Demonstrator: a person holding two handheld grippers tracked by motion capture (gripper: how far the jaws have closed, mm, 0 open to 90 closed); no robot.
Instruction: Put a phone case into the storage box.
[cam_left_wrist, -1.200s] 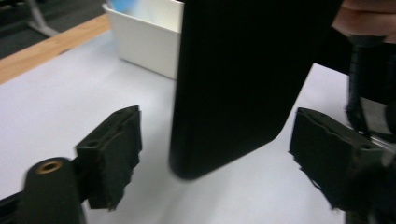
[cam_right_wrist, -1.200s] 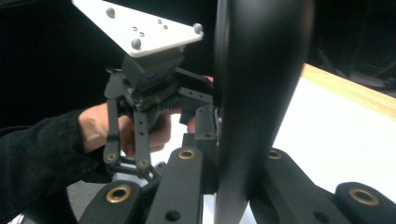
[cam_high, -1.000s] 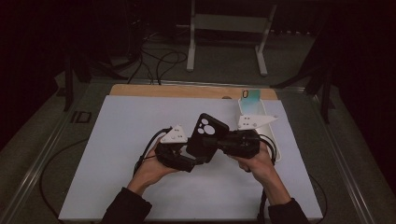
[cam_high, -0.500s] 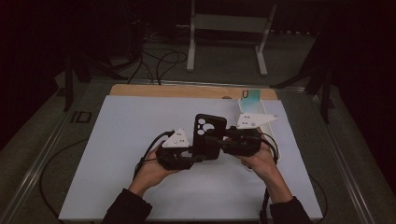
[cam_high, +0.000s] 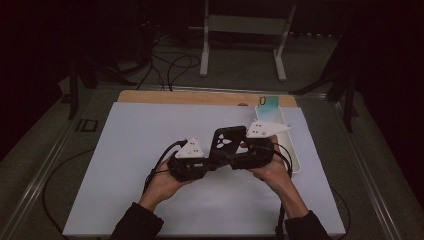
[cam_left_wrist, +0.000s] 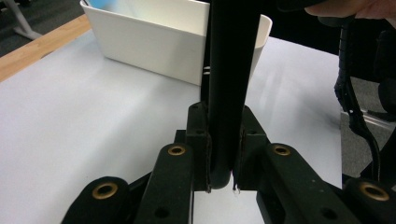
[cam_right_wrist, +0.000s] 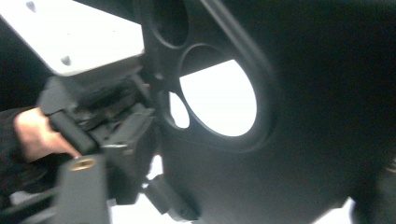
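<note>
**Phone case passes to our left gripper above the white mat**

Nearest to us, both of our forearms come in over the white mat (cam_high: 150, 210), which covers the table up to a strip of bare wood (cam_high: 200, 97) along its far edge. The two grippers meet near the middle of the mat, with the black phone case (cam_high: 227, 145) standing on edge between them. Just beyond our right hand lies a long white tray (cam_high: 295, 160) along the mat's right side, and something pale teal (cam_high: 270, 104) sits at its far end. In the left gripper view the tray's wall (cam_left_wrist: 154, 51) rises close behind the case, so it blocks the way farther on. Past the table, cables (cam_high: 170, 70) trail over the dark floor beneath a white stand (cam_high: 245, 45).

A second ago the case leaned in a tilt over the left gripper; now it stands more upright, and both hands sit in about the same spot.

The left gripper (cam_high: 192, 162) has just been closing, and in its own view the pads press on the lower edge of the case (cam_left_wrist: 231, 93) from both sides. The right gripper (cam_high: 250, 157) has just been opening; its own view looks at the case's camera cut-outs (cam_right_wrist: 219, 98) from very close, and we cannot tell whether its pads touch the case.
</note>
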